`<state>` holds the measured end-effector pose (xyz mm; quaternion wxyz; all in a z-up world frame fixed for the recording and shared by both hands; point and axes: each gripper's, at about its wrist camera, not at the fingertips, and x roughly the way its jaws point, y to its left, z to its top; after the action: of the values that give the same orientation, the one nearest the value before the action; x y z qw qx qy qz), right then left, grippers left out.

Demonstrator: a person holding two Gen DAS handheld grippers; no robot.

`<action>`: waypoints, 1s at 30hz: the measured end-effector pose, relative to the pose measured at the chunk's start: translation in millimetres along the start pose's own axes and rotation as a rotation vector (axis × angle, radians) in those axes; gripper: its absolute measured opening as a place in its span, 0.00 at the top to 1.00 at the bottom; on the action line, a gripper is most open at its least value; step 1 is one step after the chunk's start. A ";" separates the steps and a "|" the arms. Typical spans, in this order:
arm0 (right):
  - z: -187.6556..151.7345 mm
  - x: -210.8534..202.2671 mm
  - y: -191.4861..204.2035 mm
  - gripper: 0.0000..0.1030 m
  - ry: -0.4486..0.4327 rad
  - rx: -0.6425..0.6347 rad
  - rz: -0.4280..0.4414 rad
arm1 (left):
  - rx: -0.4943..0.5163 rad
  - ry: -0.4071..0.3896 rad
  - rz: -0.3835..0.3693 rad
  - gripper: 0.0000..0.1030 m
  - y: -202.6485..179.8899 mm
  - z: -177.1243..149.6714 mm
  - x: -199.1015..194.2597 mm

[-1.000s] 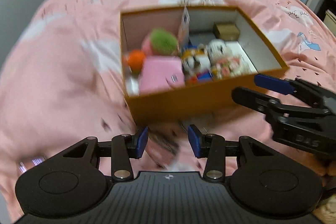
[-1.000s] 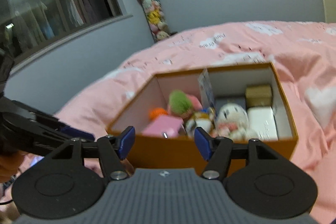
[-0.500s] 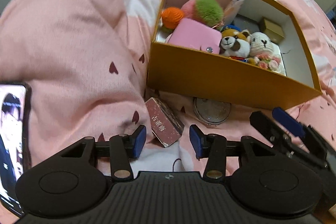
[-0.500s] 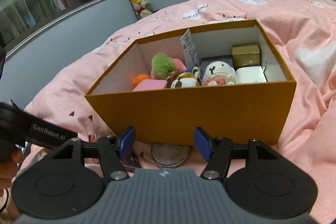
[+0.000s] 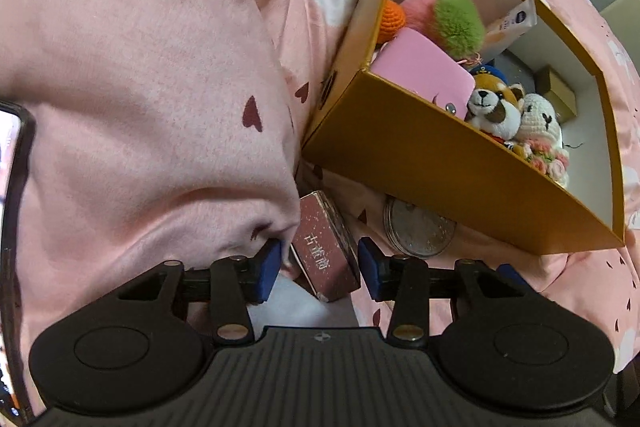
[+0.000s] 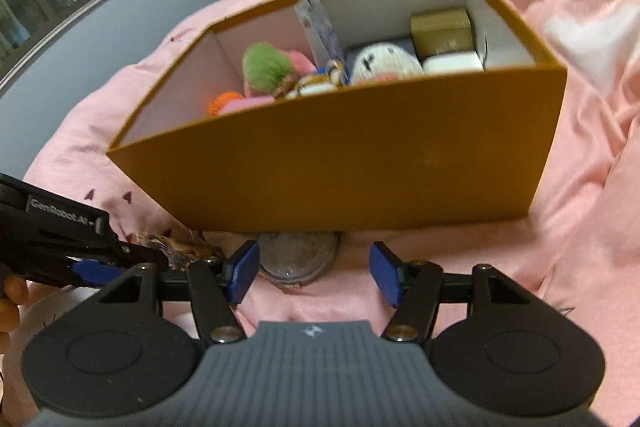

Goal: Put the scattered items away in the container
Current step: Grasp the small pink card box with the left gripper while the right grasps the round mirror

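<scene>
While L gripper (image 5: 319, 270) jaws close round the small maroon box (image 5: 325, 251), pads aren't pressing it yet
R gripper (image 6: 313, 271) open, empty, just over round compact (image 6: 298, 259) on pink duvet (image 5: 132, 75), half under orange container (image 6: 360, 155) w/ plush toys (image 5: 496, 103) inside

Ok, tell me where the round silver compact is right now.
The round silver compact lies on the pink bedspread, against the near wall of the orange box, just ahead of the right gripper.
</scene>
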<state>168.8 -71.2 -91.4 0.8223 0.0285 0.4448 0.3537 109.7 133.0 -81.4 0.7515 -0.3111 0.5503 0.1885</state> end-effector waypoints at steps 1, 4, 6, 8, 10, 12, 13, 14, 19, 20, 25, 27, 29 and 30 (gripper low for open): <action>0.2 3.4 -1.2 0.40 0.014 0.008 0.001 | -0.003 0.003 0.001 0.52 -0.5 0.3 1.9; 1.1 14.7 -6.1 0.43 0.061 0.041 0.015 | -0.015 0.002 -0.005 0.52 -1.2 0.6 5.6; 2.2 22.0 -10.1 0.43 0.086 0.073 0.028 | -0.011 -0.001 -0.001 0.56 -2.5 0.6 7.1; 3.4 30.6 -15.1 0.43 0.113 0.112 0.038 | -0.003 -0.010 -0.008 0.61 -3.4 -0.8 7.2; 4.0 39.2 -19.8 0.46 0.137 0.156 0.049 | 0.015 -0.020 -0.012 0.62 -5.0 -3.0 6.1; 4.5 46.4 -24.2 0.50 0.155 0.193 0.068 | 0.026 -0.024 -0.016 0.63 -4.9 -4.8 5.4; 4.9 50.3 -25.0 0.52 0.166 0.209 0.080 | 0.030 -0.024 -0.020 0.64 -4.4 -5.5 5.1; 4.8 54.1 -26.2 0.56 0.176 0.222 0.093 | 0.033 -0.023 -0.024 0.65 -3.7 -6.0 4.7; 1.1 73.6 -30.9 0.59 0.224 0.292 0.143 | 0.039 -0.023 -0.032 0.65 0.3 -5.5 3.9; 0.4 75.9 -32.0 0.59 0.227 0.307 0.149 | 0.041 -0.025 -0.031 0.65 0.3 -6.8 2.2; -5.9 72.2 -39.1 0.73 0.221 0.382 0.179 | 0.053 -0.033 -0.042 0.71 1.2 -8.3 -3.6; -10.1 66.5 -41.3 0.78 0.224 0.414 0.195 | 0.062 -0.037 -0.049 0.73 -1.3 -8.5 -5.2; -13.8 58.5 -41.4 0.99 0.223 0.422 0.188 | 0.071 -0.042 -0.057 0.74 -2.6 -10.5 -7.3; -15.4 53.1 -40.5 1.00 0.223 0.417 0.182 | 0.077 -0.045 -0.060 0.74 -3.2 -11.4 -8.8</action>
<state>198.6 -73.4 -153.1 0.7093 0.1983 0.5917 0.3278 100.7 123.4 -74.6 0.7805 -0.2938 0.5305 0.1516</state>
